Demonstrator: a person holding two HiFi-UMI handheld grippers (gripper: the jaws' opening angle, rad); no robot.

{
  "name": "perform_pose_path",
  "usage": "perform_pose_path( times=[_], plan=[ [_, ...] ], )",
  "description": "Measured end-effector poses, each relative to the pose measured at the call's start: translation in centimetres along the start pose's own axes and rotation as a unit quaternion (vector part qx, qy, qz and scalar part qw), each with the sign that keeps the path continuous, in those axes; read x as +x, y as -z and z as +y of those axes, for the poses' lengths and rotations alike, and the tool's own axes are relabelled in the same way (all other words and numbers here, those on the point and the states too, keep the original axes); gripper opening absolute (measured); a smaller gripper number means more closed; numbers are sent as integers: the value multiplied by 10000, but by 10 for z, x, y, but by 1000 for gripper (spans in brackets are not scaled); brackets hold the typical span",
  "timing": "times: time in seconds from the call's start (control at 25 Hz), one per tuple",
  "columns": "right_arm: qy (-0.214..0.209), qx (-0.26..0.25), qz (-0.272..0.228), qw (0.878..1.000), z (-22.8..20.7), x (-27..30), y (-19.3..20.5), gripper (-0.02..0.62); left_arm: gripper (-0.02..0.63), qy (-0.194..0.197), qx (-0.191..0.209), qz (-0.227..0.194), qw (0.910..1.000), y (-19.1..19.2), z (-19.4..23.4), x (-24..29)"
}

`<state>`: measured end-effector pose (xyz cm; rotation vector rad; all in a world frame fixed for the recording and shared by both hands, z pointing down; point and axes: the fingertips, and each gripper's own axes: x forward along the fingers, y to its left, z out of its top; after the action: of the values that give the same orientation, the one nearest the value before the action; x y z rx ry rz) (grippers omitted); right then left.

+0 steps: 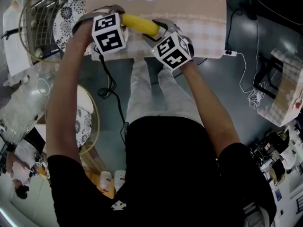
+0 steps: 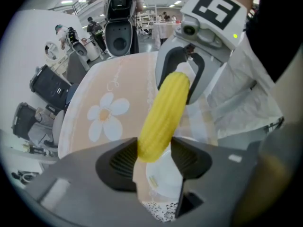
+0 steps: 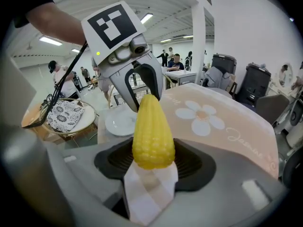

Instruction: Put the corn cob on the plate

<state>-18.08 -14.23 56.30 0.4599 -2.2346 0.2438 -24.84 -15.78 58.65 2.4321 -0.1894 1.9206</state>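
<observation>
Holding: left gripper (image 2: 154,157) and right gripper (image 3: 152,157) each clamp one end of the corn (image 1: 139,25).
Corn: spans between them, above the table (image 1: 199,8).
Plate (image 3: 120,122): on the table, under the left gripper.

— First entry?
— One corn cob (image 1: 139,25): yellow, whole, tapered. It is lifted roughly level above the table (image 1: 199,27), with one end clamped in the left gripper (image 2: 154,157) tongs and the other in the right gripper (image 3: 152,160) tongs.
— Second?
— One plate (image 3: 118,123): white, round, flat at the table edge, under the cob's left-held end.
</observation>
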Motion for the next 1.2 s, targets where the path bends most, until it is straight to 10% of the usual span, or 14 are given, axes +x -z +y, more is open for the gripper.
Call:
perform_pose_path(
  times=[1.2],
  plan=[
    [-728,-690,252,9946,80,83,-38,252,236,-161,-951,215,9951,120,-42,4]
  ],
)
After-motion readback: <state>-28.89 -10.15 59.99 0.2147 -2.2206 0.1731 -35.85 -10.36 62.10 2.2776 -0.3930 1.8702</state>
